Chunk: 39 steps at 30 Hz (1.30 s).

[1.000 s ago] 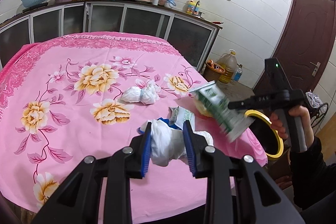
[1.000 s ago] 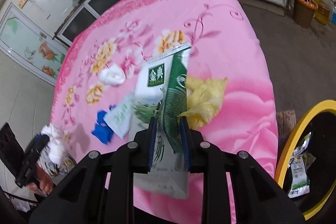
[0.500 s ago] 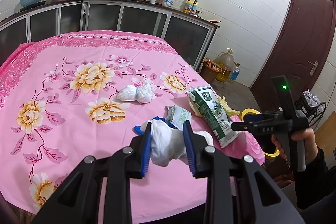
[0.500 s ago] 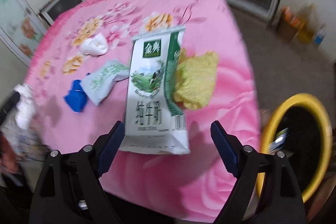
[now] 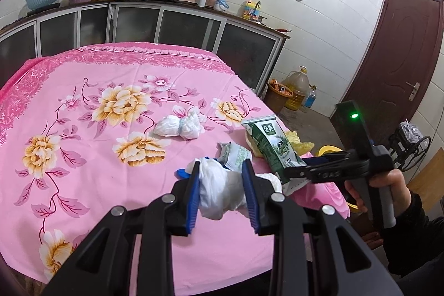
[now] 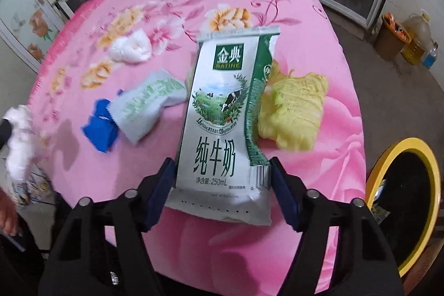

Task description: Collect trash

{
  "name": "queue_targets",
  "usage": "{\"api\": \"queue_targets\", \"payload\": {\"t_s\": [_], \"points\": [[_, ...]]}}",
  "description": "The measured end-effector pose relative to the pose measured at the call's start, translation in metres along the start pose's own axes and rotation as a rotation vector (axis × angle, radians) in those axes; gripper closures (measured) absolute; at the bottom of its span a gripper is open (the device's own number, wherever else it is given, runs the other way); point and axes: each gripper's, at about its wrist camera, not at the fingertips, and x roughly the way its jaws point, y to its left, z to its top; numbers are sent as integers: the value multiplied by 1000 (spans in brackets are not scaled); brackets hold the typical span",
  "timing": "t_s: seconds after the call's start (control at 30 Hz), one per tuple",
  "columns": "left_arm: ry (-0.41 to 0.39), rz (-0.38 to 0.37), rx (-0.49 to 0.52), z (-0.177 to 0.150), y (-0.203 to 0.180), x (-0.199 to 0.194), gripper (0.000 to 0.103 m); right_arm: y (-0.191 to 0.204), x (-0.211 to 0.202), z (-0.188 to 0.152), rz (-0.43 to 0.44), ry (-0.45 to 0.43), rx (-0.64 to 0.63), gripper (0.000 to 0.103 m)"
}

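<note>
My left gripper [image 5: 222, 189] is shut on a crumpled white wad [image 5: 219, 189] and holds it above the pink tablecloth [image 5: 97, 151]. My right gripper [image 6: 223, 192] has its jaws around the lower end of a green and white milk carton [image 6: 222, 118], touching both sides; the carton's far end rests toward the table. The carton [image 5: 273, 146] and the right gripper [image 5: 298, 171] also show in the left wrist view. A yellow-rimmed trash bin [image 6: 408, 201] stands on the floor to the right of the table.
On the cloth lie a yellow crumpled wrapper [image 6: 294, 113], a pale green packet [image 6: 147, 104], a blue scrap [image 6: 100, 129] and a white tissue ball [image 6: 130, 49]. Cabinets [image 5: 166, 24], an oil jug [image 5: 298, 88] and a brown door [image 5: 399, 60] lie beyond.
The right gripper let the carton go onto the table, opened wide, and has now closed back around its lower end. The left gripper has kept hold of the white wad.
</note>
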Motion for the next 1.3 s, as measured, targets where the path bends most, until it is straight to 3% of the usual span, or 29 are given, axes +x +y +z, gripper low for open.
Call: {"api": "queue_targets", "payload": {"t_s": [0.03, 0.07, 0.13, 0.23, 0.3, 0.57, 0.73, 0.8, 0.83, 0.87, 0.9, 0.93, 0.97, 1.03, 1.17, 1.3], "points": [[-2, 1, 0, 0, 0, 0, 76, -4, -7, -1, 40, -2, 19, 41], [-4, 1, 0, 1, 0, 0, 76, -5, -11, -2, 61, 3, 24, 90], [-5, -1, 1, 2, -2, 0, 76, -11, -23, -3, 154, 5, 57, 92], [-3, -5, 15, 2, -7, 2, 76, -14, -41, -5, 62, -48, 42, 94], [-2, -8, 24, 4, -12, 3, 76, -18, -43, -7, 122, -33, 64, 95], [-3, -20, 54, 6, -29, 4, 76, -18, -67, -17, 203, -73, 59, 102], [-8, -22, 66, 7, -33, 3, 76, -21, -71, -21, 165, -76, 41, 102], [-10, -24, 68, 7, -35, 2, 76, -23, -63, -23, 87, -56, 37, 99], [-10, -26, 69, 7, -35, 2, 76, -24, -59, -24, 78, -42, 35, 87], [-10, -27, 72, 7, -35, 2, 76, -25, -52, -24, 81, -30, 44, 53], [-10, -26, 74, 6, -36, 2, 76, -28, -47, -24, 84, -39, 52, 34], [-9, -25, 74, 6, -35, 2, 76, -26, -43, -23, 62, -43, 48, 30], [-9, -25, 72, 6, -35, 2, 76, -24, -39, -22, 46, -31, 34, 40], [-7, -25, 69, 6, -34, 1, 76, -21, -30, -19, 56, -16, 28, 39], [-8, -18, 63, 6, -29, -1, 76, 0, -5, -15, 3, 33, -47, 23], [-11, -15, 47, 7, -24, -2, 76, 16, 24, -16, -55, 112, -115, 17]]}}
